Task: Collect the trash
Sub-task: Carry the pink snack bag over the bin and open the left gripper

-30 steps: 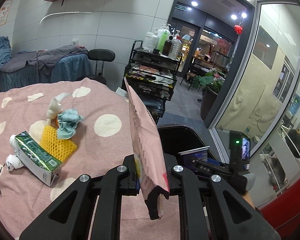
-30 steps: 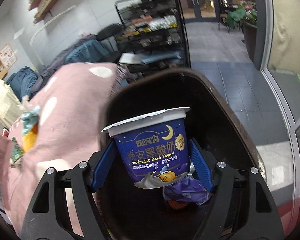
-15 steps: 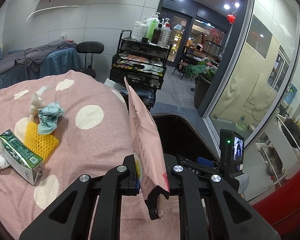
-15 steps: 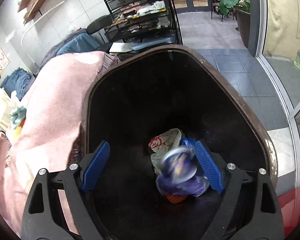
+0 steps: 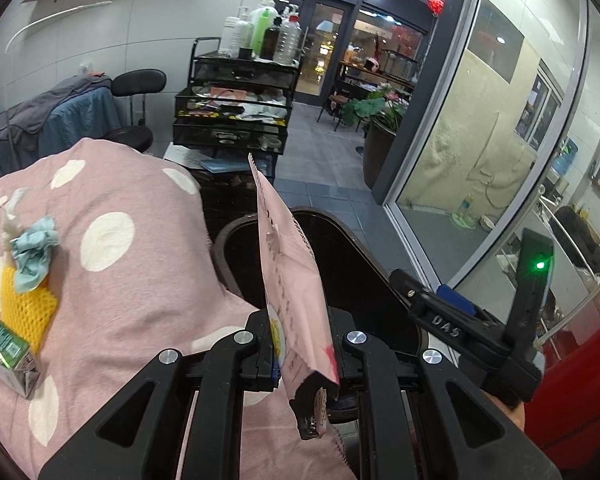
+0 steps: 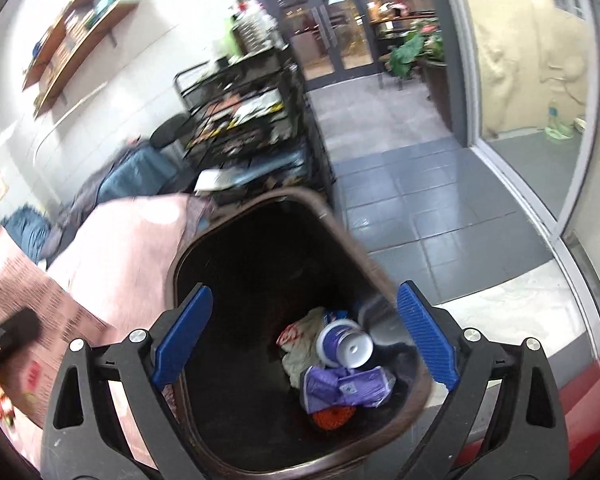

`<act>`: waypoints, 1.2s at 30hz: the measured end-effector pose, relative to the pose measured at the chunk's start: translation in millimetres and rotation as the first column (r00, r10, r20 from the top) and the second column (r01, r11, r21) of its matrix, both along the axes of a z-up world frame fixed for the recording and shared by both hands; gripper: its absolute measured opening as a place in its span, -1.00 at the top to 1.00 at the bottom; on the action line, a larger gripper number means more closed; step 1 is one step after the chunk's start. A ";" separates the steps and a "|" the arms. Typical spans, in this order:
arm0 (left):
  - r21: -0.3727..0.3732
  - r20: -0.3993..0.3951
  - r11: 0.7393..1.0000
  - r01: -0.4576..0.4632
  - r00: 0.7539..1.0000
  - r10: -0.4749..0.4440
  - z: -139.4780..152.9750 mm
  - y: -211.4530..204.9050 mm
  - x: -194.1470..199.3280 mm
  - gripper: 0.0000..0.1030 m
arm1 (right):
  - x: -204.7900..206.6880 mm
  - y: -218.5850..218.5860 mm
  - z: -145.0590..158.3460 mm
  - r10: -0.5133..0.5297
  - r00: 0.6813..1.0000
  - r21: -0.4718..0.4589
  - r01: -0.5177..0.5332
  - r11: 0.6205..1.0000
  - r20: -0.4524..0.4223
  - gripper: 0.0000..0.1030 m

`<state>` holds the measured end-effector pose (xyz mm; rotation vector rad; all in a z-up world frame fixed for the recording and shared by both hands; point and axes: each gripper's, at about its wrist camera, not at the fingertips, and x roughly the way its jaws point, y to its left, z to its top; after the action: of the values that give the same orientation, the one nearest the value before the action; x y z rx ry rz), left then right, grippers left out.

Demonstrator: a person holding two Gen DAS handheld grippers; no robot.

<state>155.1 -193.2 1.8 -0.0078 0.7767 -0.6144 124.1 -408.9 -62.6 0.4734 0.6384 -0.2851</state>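
Note:
My left gripper (image 5: 306, 344) is shut on a pink paper packet (image 5: 288, 272) and holds it upright beside the brown trash bin (image 5: 224, 236). My right gripper (image 6: 304, 336) is open and empty above the bin (image 6: 260, 204). Inside the bin lie the blue yogurt cup (image 6: 342, 346), a purple wrapper (image 6: 346, 386), a crumpled white wrapper (image 6: 300, 340) and an orange net (image 6: 332, 416). On the pink dotted cloth (image 5: 112, 300) remain a green carton (image 5: 4, 348), a yellow foam net (image 5: 26, 312), a blue tissue (image 5: 34, 250) and a white tissue (image 5: 12, 216).
A black wire cart (image 5: 232, 116) with bottles stands behind the bin. A black stool (image 5: 138, 84) and a draped chair (image 5: 60, 116) stand at the back left. A glass door frame (image 5: 432, 184) runs along the right. The right gripper's body (image 5: 472, 328) shows in the left wrist view.
My right gripper opened and dropped the yogurt cup into the bin, where it now lies on its side. My left gripper moved right toward the bin with the packet.

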 end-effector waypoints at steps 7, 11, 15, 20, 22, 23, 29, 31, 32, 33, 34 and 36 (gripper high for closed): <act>0.060 -0.036 0.997 0.048 0.998 -0.046 -13.0 -35.5 12.8 0.74 | -14.4 -28.6 5.7 -0.078 0.997 0.004 0.078 0.997 0.019 -0.80; 0.099 -0.080 0.992 0.076 0.994 -0.068 -25.4 -53.4 22.8 0.74 | -18.9 -40.8 6.8 -0.106 0.994 0.004 0.105 0.994 0.020 -0.80; 0.140 -0.107 0.986 0.094 0.991 -0.079 -37.1 -66.7 28.7 0.74 | -22.3 -50.1 6.5 -0.120 0.993 0.014 0.120 0.993 0.018 -0.80; 0.180 -0.114 0.978 0.105 0.990 -0.085 -45.2 -76.7 29.2 0.55 | -23.4 -54.7 4.9 -0.124 0.992 0.014 0.124 0.992 0.013 -0.80; 0.197 -0.109 0.975 0.099 0.991 -0.078 -47.9 -78.1 28.6 0.12 | -23.8 -55.3 4.5 -0.126 0.992 0.015 0.126 0.992 0.013 -0.80; 0.204 -0.096 0.974 0.098 0.992 -0.080 -48.5 -78.0 26.9 -0.16 | -24.6 -54.6 4.5 -0.128 0.992 0.016 0.128 0.992 0.013 -0.80; 0.229 -0.067 0.967 0.115 0.993 -0.102 -51.1 -82.5 22.3 -0.67 | -25.8 -54.5 4.4 -0.139 0.990 0.013 0.139 0.990 0.019 -0.84; 0.238 -0.056 0.965 0.112 0.993 -0.102 -50.6 -82.6 21.4 -0.71 | -26.5 -55.5 4.7 -0.148 0.989 0.007 0.147 0.989 0.021 -0.86; 0.240 -0.047 0.965 0.108 0.994 -0.100 -48.8 -82.1 20.1 -0.72 | -26.9 -56.4 4.7 -0.153 0.988 0.006 0.153 0.988 0.022 -0.87; 0.237 -0.039 0.966 0.107 0.994 -0.100 -46.0 -80.9 18.7 -0.72 | -27.4 -56.6 4.3 -0.155 0.988 0.007 0.155 0.988 0.026 -0.87; 0.233 -0.031 0.967 0.105 0.994 -0.101 -42.6 -80.5 18.1 -0.72 | -27.8 -57.4 4.3 -0.157 0.987 0.008 0.157 0.988 0.028 -0.87; 0.217 -0.005 0.971 0.097 0.995 -0.098 -33.2 -76.3 14.1 -0.76 | -26.8 -57.0 3.8 -0.152 0.988 0.007 0.152 0.988 0.029 -0.87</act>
<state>169.1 -269.5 -31.4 0.2340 0.8387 -0.6192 97.3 -465.9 -58.8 0.5310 0.5755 -0.4205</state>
